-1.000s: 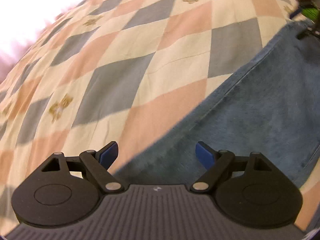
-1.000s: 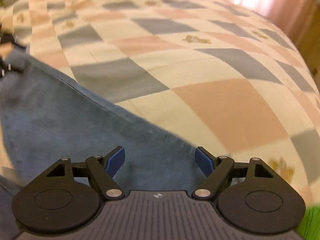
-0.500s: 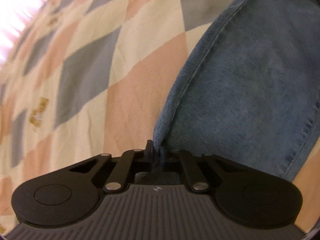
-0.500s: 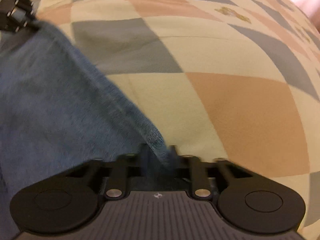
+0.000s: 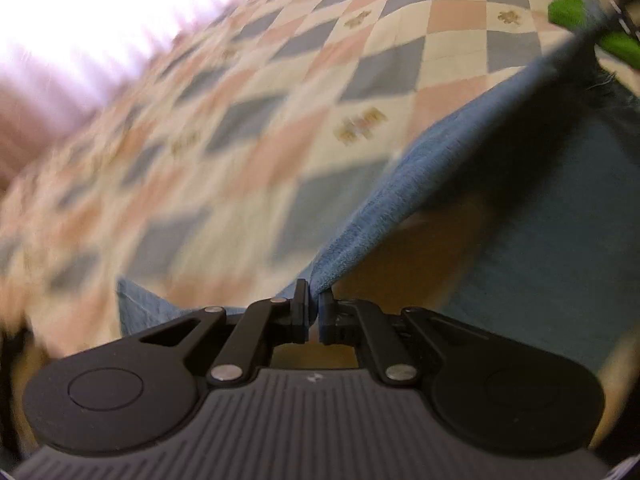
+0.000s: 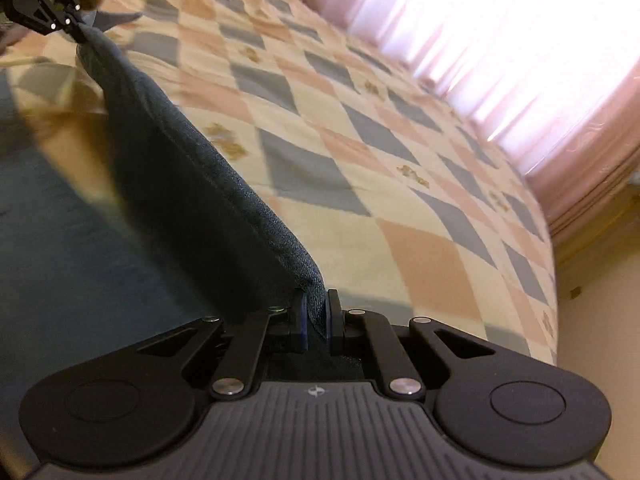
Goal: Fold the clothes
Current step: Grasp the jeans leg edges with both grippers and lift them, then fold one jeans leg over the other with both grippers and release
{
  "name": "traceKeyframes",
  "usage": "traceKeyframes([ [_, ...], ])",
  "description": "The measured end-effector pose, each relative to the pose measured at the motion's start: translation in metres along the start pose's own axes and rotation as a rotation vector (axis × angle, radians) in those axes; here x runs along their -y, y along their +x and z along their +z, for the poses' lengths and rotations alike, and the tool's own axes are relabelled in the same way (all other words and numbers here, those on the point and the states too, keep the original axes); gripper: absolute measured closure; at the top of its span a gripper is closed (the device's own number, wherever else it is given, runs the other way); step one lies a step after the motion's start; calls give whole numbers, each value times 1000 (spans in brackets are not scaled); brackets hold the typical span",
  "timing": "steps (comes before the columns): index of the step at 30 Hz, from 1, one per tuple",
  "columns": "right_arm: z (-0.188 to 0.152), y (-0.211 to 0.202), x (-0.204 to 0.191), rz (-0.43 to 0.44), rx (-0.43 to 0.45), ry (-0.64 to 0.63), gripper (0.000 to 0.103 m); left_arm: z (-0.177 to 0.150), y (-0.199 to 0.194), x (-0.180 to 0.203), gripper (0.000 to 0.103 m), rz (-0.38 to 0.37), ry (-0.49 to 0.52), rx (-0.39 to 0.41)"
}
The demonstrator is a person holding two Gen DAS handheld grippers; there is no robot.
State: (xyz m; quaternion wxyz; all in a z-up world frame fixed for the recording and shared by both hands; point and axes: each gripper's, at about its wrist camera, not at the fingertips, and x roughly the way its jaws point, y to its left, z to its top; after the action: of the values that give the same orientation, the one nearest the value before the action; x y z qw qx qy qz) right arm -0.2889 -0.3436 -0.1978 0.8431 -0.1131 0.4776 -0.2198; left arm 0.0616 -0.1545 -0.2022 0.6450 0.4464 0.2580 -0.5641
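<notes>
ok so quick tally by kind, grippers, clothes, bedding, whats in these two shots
Grippers: 2, the left gripper and the right gripper, each shut on the denim edge
Clothes: 1, the blue denim garment, lifted between them
Bedding: 1, the checked quilt
Curtains: 1, the pink curtain
Total: 5

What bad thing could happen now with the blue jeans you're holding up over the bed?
The left gripper and right gripper each pinch only a thin edge of the jeans, so the heavy denim might slip out. The stretched edge between them could sag or twist, making a crooked fold. Dragging cloth may also rumple the checkered bedspread.
</notes>
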Motion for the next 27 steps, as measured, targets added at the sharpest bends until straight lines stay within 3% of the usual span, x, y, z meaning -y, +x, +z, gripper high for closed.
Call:
traceKeyframes([
  [2,-27,-25,-31,18,-15,25,96,-35,-15,25,99,-6,-88,-67],
  [4,-56,-41,-64,57,-52,65,94,-71,-12,49,90,-12,-169,-164],
  [6,-83,-39,-99,104,-152,77,90,-97,-2,71,86,-4,-218,-264],
  [7,-95,-37,-112,128,-203,92,82,-109,3,82,86,0,-243,-314],
  [9,-115,-33,-129,172,-292,144,79,-121,0,94,85,11,-293,-346],
  [10,-121,-34,-127,180,-305,198,72,-123,-6,95,77,9,-338,-337],
  [12,-135,-43,-104,190,-291,427,57,-126,-18,97,66,6,-426,-317],
  [13,-147,-47,-86,190,-272,592,54,-125,-24,95,66,5,-470,-302],
  [17,-212,-48,-11,146,-193,1279,53,-120,-32,84,63,-25,-646,-268],
  [20,-263,-43,17,118,-117,1664,53,-119,-30,78,62,-39,-740,-249],
  [22,-283,-40,24,98,-64,1788,52,-119,-31,78,61,-43,-781,-247],
  [25,-293,-26,29,88,-41,1869,53,-120,-29,77,61,-61,-838,-247],
  [26,-294,-18,29,92,-44,1883,60,-123,-29,76,61,-61,-861,-245],
  [27,-292,-12,30,107,-49,1893,89,-125,-29,75,61,-62,-884,-243],
])
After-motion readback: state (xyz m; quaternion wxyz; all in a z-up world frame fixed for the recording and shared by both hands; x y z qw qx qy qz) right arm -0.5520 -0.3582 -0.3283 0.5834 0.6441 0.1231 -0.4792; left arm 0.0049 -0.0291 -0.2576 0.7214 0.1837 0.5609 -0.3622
